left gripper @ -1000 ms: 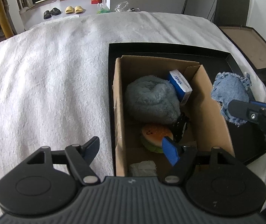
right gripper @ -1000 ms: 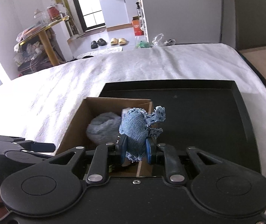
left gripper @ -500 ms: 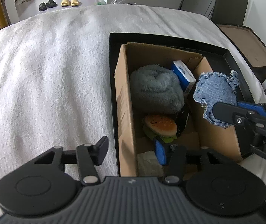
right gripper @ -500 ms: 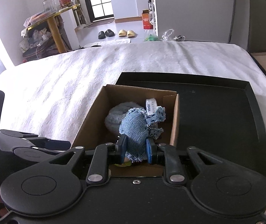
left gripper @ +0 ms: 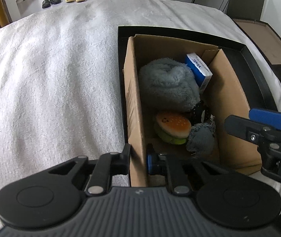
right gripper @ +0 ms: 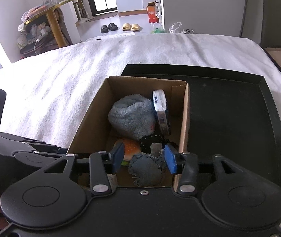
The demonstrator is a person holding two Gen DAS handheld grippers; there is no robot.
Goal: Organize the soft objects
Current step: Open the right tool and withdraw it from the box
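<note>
Denim, a frayed blue scrap (right gripper: 146, 168), lies in the near end of the cardboard box (right gripper: 182, 130), beside the burger toy (left gripper: 173, 126) and in front of the grey plush (left gripper: 167, 85) and the tissue pack (left gripper: 198, 69). The right gripper (right gripper: 144, 159) hangs over it with fingers spread and nothing between them, so the drop looks done. The left gripper (left gripper: 138, 158) straddles the box's near left wall, fingers narrowly apart; whether they pinch the cardboard cannot be told. The next move probably calls for lifting the right gripper clear and finding another soft thing, though none shows on the white bed cover (left gripper: 51, 79) or black tray (right gripper: 229, 108). A dark item (right gripper: 151, 140) beneath the plush is hard to identify.
</note>
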